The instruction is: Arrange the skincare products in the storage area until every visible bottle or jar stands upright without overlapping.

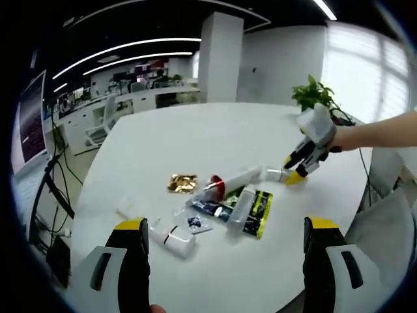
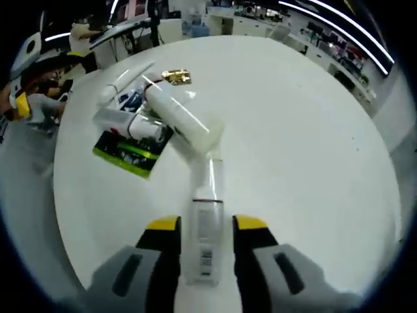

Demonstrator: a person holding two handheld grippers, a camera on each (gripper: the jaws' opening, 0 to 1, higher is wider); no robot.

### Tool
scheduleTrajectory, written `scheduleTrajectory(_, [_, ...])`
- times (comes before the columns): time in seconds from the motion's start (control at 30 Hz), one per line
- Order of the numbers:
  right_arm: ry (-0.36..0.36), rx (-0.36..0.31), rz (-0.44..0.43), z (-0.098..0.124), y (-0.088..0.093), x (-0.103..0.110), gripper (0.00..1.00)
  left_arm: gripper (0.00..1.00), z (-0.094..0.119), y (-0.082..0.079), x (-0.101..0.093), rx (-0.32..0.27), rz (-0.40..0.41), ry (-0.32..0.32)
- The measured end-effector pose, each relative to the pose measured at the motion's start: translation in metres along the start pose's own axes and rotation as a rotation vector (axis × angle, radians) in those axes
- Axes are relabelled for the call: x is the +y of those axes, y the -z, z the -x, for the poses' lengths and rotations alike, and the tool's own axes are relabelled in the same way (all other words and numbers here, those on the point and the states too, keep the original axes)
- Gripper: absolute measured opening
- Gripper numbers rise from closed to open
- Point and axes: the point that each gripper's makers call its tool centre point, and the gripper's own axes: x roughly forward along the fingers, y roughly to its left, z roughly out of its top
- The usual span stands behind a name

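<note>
straddling clear bottle (image 2: pixel 204 244), right gripper (image 2: pixel 205 225) fingers (image 2: pixel 163 228) close

A round white table (image 1: pixel 215 140) carries the clutter; a green potted plant (image 1: pixel 315 95) stands at its far edge; a white pillar (image 1: pixel 219 57) rises behind it. Desks and a white office chair (image 1: pixel 104 121) stand farther back; dark cables (image 1: pixel 57 189) hang beside the table.

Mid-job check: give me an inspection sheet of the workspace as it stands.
Surface: white table.
Job's things: clear bottle lying between right gripper's jaws; white tube, small bottle and others lying in a pile, none upright.
Clutter: green-black packet, gold sachet.
Grippers: left gripper open above table; right gripper around clear bottle, grip unclear.
Cables: some beside table.
Surroundings: plant, office desks.
</note>
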Motion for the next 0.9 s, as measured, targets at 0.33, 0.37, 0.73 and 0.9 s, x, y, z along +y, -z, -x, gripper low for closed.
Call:
scheduleTrajectory(0.33, [-0.02, 0.06, -0.019, -0.002, 0.005, 0.001, 0.21, 0.97, -0.001, -0.001, 0.0, 0.001, -0.005, 0.003])
scheduleTrajectory(0.37, [-0.021, 0.063, -0.027, -0.002, 0.005, 0.001, 0.21, 0.97, -0.001, 0.0, 0.0, 0.002, -0.005, 0.004])
scheduleTrajectory(0.73, [-0.004, 0.021, 0.011, 0.0, 0.006, 0.003, 0.2, 0.97, 0.0, -0.006, -0.005, -0.009, -0.008, 0.018])
scheduleTrajectory(0.9, [-0.017, -0.008, -0.006, 0.007, 0.007, 0.008, 0.19, 0.97, 0.002, -0.008, -0.006, -0.017, -0.005, 0.02])
